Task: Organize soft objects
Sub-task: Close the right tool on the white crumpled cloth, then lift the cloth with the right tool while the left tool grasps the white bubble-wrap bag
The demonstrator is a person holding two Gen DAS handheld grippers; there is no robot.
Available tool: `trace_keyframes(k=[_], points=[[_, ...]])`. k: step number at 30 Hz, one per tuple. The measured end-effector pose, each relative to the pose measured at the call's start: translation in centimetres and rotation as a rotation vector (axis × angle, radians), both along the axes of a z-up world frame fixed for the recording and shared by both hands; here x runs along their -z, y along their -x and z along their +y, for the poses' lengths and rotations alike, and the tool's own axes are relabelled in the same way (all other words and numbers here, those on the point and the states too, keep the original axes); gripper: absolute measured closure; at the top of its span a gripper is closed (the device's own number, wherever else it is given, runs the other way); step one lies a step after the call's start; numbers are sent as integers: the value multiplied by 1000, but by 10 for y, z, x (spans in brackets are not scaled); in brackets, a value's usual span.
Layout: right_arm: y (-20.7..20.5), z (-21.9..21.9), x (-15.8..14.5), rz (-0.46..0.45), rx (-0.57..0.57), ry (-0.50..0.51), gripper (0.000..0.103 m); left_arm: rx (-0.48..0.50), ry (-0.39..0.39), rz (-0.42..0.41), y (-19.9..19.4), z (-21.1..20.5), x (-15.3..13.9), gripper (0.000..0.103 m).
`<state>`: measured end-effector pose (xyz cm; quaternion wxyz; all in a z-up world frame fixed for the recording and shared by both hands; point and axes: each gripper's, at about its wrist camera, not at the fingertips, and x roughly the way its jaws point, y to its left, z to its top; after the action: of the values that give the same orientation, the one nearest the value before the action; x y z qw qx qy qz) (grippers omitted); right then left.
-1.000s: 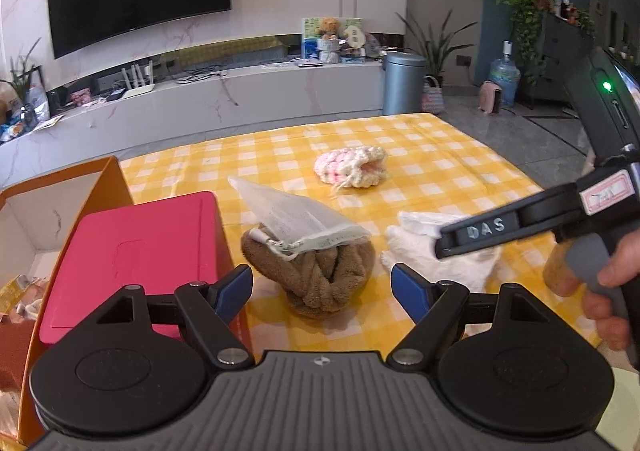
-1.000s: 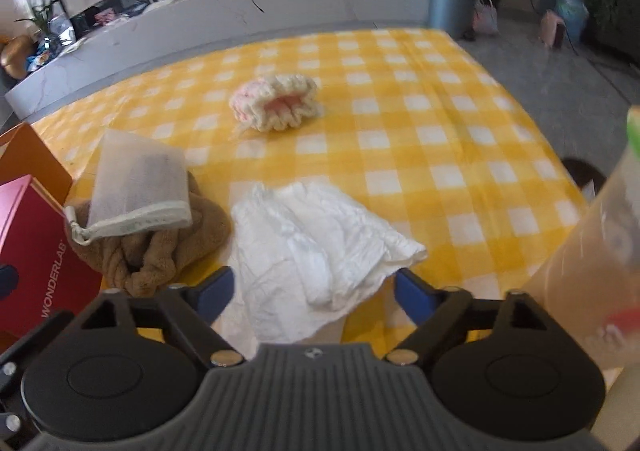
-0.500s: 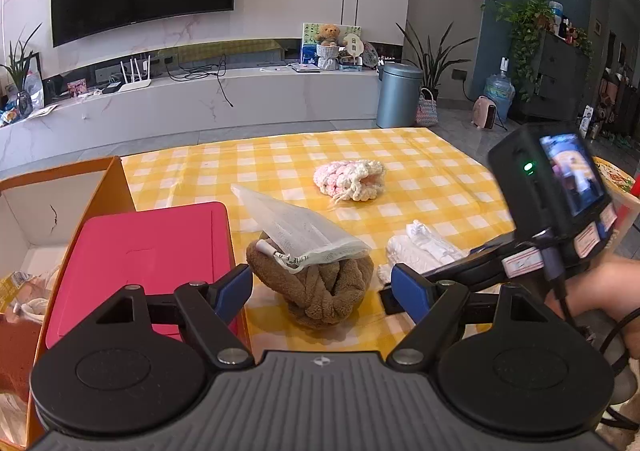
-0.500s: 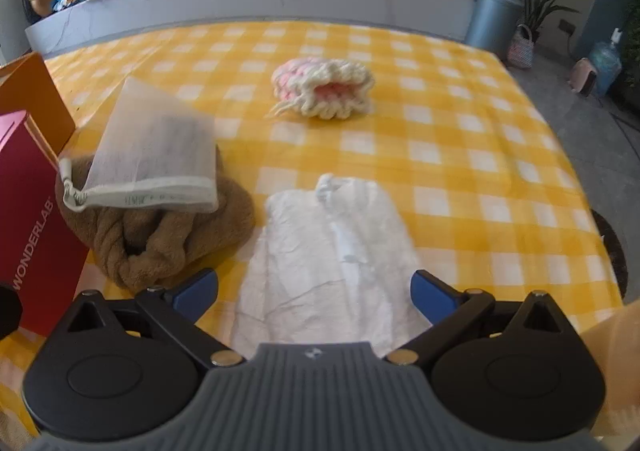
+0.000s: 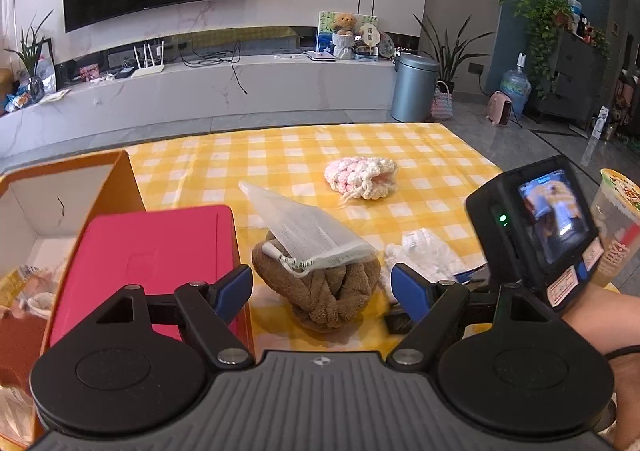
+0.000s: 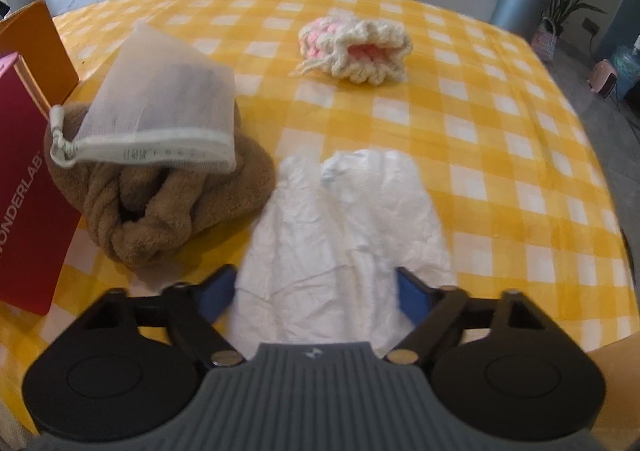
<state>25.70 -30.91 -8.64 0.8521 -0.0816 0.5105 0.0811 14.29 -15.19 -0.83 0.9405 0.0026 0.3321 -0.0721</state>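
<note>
Yellow checked tablecloth (image 6: 480, 123) covers the table. Ahead-left of the right gripper (image 6: 316, 291) sits a brown towel (image 6: 160, 203) with a mesh bag (image 6: 160, 111) on top. Its jaws are closing around the white cloth (image 6: 344, 219) lying between them. Left gripper (image 5: 322, 289) hangs spread before the towel.

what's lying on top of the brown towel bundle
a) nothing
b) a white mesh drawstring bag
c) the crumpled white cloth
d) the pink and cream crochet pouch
b: the white mesh drawstring bag lies across the top of the brown towel bundle, while the crochet pouch and the white cloth lie apart on the checked tablecloth.
</note>
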Motion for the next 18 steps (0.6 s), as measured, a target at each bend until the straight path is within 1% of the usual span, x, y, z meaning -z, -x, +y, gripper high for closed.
trace_keyframes(k=[2, 3, 4, 6, 8, 9, 11, 12, 14, 16, 18], points=[[-3, -4, -4, -8, 35, 11, 56, -7, -12, -4, -2, -2, -4, 10], [-3, -4, -5, -7, 31, 12, 59, -9, -15, -1, -4, -3, -7, 10], [-3, -3, -5, -10, 20, 17, 62, -6, -17, 7, -8, -5, -9, 10], [-2, -1, -6, -18, 11, 23, 73, 12, -19, 34, -17, -8, -16, 10], [-2, -5, -9, -23, 30, 1, 80, 26, -32, 57, -27, -12, -25, 10], [-3, -10, -11, -24, 47, -27, 82, 18, -41, 61, -31, -14, -31, 10], [-4, -19, -17, -38, 85, -90, 84, -10, -52, 38, -39, -19, -42, 10], [-4, -24, -21, -50, 108, -126, 84, -7, -63, 32, -45, -24, -46, 10], [-5, -31, -26, -67, 144, -188, 84, 14, -88, 62, -64, -30, -49, 10], [-5, -32, -28, -75, 139, -200, 84, 6, -105, 114, -83, -34, -44, 10], [-4, -31, -27, -77, 137, -202, 84, 0, -162, 148, -100, -39, -33, 10]])
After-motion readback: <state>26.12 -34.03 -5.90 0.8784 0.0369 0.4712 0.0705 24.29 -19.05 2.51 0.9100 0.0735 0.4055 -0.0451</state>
